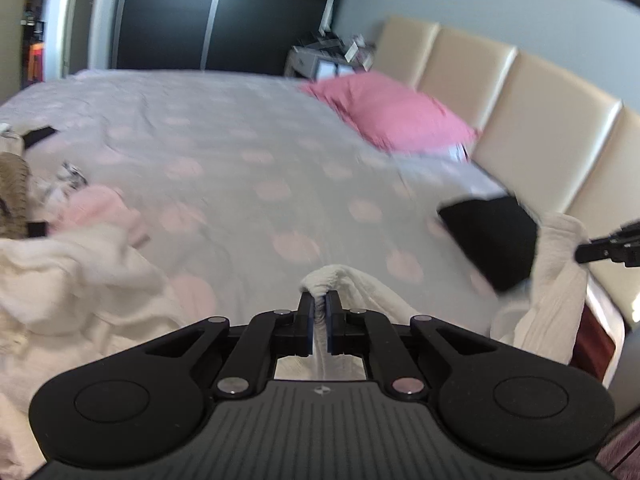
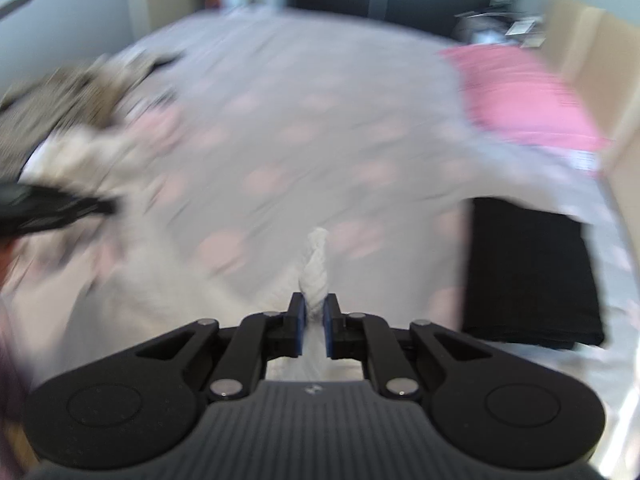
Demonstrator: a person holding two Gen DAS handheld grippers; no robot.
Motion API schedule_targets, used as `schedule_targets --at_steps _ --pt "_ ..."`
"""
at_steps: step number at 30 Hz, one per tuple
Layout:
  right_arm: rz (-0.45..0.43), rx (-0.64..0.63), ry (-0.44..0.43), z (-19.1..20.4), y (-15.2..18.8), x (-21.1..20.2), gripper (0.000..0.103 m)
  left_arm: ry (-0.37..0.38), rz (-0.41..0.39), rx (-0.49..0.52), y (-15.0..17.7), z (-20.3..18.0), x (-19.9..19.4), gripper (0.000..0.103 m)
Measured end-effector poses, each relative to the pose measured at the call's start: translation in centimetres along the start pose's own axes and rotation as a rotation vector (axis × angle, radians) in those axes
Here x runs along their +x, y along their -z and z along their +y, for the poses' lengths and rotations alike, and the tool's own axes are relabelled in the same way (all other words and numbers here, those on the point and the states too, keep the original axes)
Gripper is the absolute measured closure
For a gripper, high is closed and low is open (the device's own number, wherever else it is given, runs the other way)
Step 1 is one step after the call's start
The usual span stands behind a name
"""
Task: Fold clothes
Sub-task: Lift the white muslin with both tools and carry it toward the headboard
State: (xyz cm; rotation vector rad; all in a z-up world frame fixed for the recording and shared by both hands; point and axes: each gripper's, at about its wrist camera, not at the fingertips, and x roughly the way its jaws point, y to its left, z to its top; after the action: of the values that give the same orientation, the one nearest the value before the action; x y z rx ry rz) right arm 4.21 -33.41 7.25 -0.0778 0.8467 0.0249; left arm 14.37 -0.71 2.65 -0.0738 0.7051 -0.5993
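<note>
White garment (image 1: 372, 280) pinched by both grippers — left (image 1: 319, 304), right (image 2: 314, 312) — its shape blurred, bunched.

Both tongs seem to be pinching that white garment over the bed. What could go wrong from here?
1. Each of the tongs, left tongs and right tongs, clamps only a thin bunched bit of the white garment; it might slip out.
2. The garment hangs close to the folded black cloth, so it could drag across and muss it.
3. It could also snag the heap of unfolded clothes beside it.
</note>
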Motion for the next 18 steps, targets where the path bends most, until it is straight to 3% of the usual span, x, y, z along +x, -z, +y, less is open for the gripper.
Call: schedule_targets --at_steps 4,8,13,18 --pt "-0.145 0.122 0.165 -3.4 0.2 -3.7 0.095 -0.031 -0.101 -0.062 -1.8 2.4 -3.1 0.1" --pt "-0.254 0.162 0.318 -5.0 0.8 -6.8 0.095 -0.063 -0.192 -0.114 -3.1 4.4 -6.2 0.101" --pt "-0.337 0.212 0.445 -8.1 1.2 -11.0 0.095 -0.118 -0.284 -0.131 -4.5 5.8 -10.3 0.101" --pt "-0.356 0.244 0.548 -11.7 1.5 -14.8 0.095 -0.173 -0.346 -0.132 -5.2 6.7 -13.5 0.101"
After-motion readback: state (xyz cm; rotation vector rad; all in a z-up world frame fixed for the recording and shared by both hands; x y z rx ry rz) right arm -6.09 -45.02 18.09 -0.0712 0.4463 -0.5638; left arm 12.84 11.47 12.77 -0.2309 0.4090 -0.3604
